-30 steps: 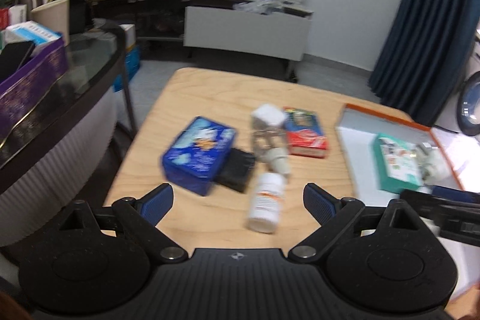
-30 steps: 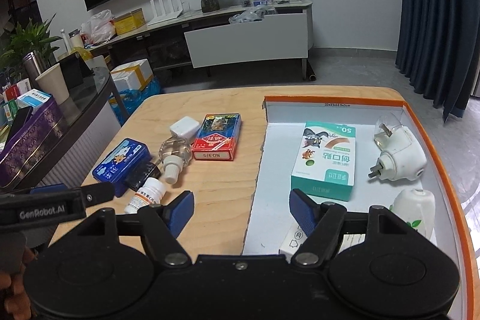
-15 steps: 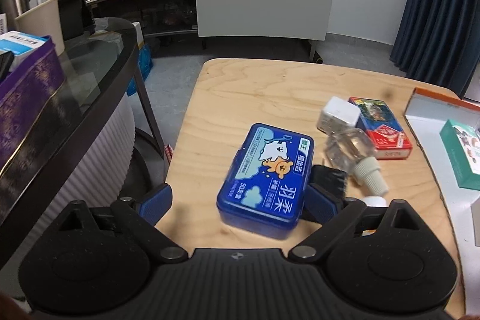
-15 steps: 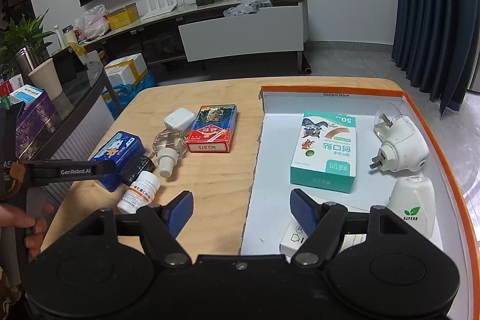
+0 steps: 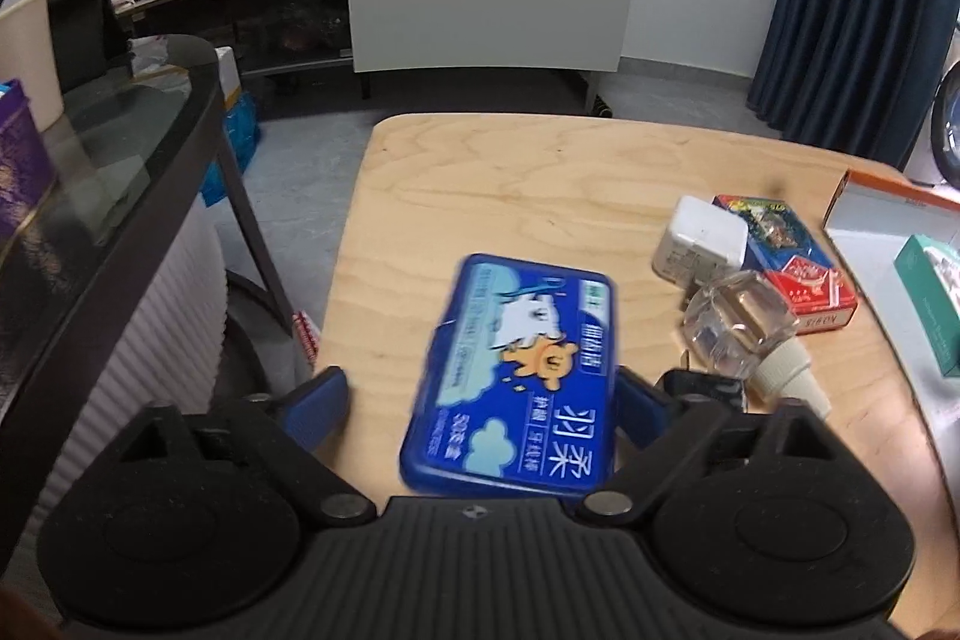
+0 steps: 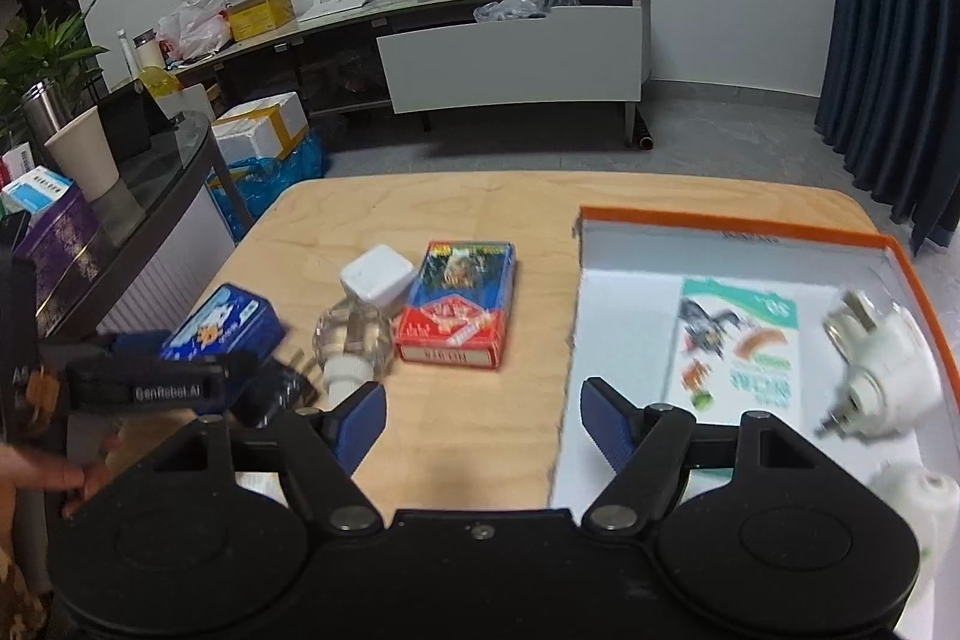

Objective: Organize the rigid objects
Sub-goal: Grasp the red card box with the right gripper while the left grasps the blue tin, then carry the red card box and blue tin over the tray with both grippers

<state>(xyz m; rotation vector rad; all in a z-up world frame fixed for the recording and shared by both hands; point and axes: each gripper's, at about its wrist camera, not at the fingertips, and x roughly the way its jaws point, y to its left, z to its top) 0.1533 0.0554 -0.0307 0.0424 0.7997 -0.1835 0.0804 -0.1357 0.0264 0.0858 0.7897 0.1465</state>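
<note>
The left gripper (image 5: 477, 397), angled downward, has just been closing its jaws; the right gripper (image 6: 483, 415) gapes at six o'clock.

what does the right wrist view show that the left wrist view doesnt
Only the right wrist view shows the white plug-in device in the orange-rimmed tray and the right tool, open. Only the left wrist view shows the left tool's right finger against the blue tin, the left finger clear. Both show the tin, red card box, white adapter, clear bottle.
</note>
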